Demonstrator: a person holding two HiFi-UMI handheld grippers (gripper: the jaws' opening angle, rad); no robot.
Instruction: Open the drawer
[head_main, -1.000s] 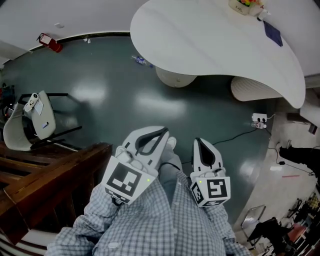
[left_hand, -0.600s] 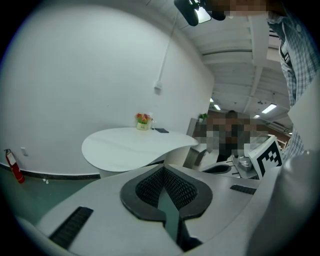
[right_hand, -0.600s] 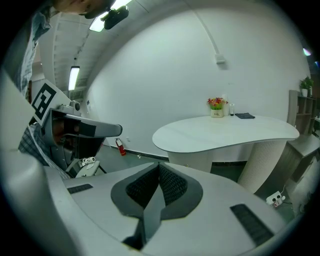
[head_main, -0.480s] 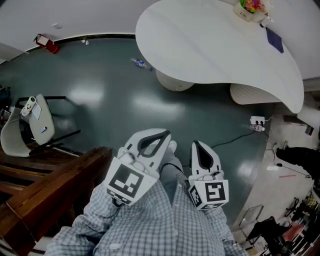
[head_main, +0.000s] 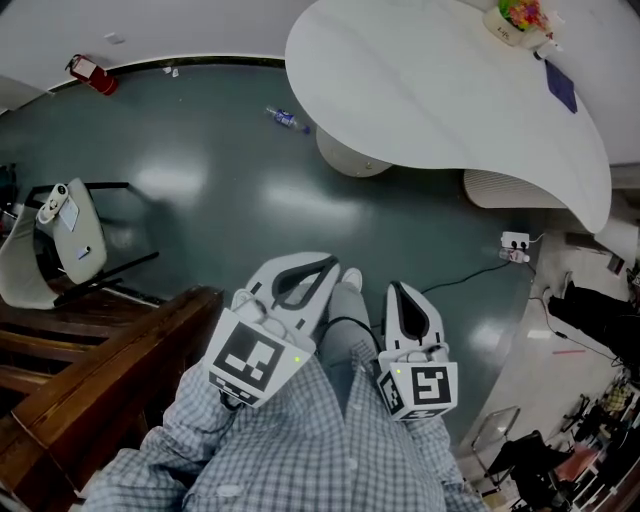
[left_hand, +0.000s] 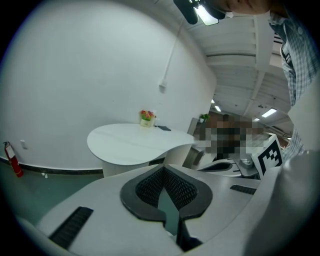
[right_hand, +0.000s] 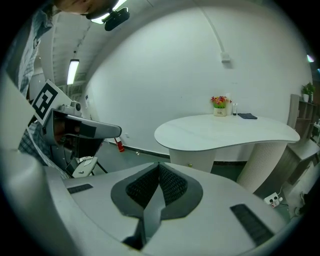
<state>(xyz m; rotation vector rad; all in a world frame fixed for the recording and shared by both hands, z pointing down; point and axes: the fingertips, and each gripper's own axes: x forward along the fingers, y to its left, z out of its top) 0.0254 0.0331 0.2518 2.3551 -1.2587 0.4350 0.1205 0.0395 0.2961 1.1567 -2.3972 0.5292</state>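
Holding left gripper (head_main: 328, 263), right gripper (head_main: 394, 284) close against body (head_main: 330, 440), fingers of both clenched on nothing: no target within reach. Drawer in no view; white surface (head_main: 430, 80) ahead, across green floor (head_main: 220, 200).

White table and green floor

The curved white table (head_main: 430, 90) carries a small flower pot (head_main: 520, 20) and a dark flat item (head_main: 561, 86) near its edge by the wall. On the glossy green floor (head_main: 220, 190) lie a bottle (head_main: 287, 119), a red extinguisher (head_main: 92, 76) and a power strip (head_main: 515, 243).
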